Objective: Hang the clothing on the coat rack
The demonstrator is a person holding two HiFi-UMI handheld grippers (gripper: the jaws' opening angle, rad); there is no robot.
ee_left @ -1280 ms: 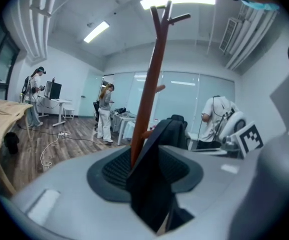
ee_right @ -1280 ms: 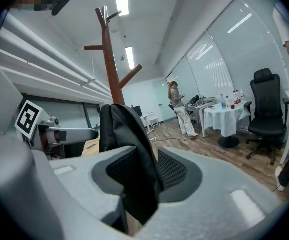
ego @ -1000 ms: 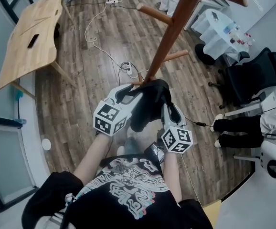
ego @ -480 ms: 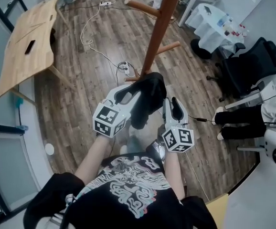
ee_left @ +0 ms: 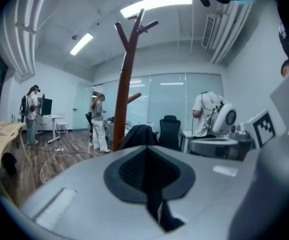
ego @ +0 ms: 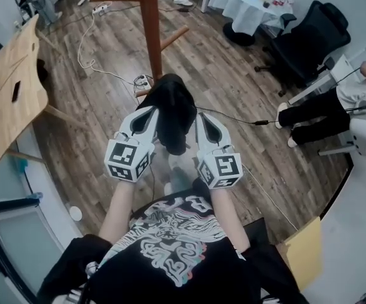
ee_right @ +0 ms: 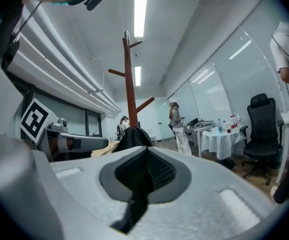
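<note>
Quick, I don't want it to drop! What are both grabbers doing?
Left gripper: jaws just closed, shut on the black clothing.
Right gripper: jaws just closed, shut on the same black clothing.

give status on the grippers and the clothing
Left gripper, right gripper: jaws just closed, both pinching the clothing. Clothing not yet on coat rack. Nothing visible in between.
</note>
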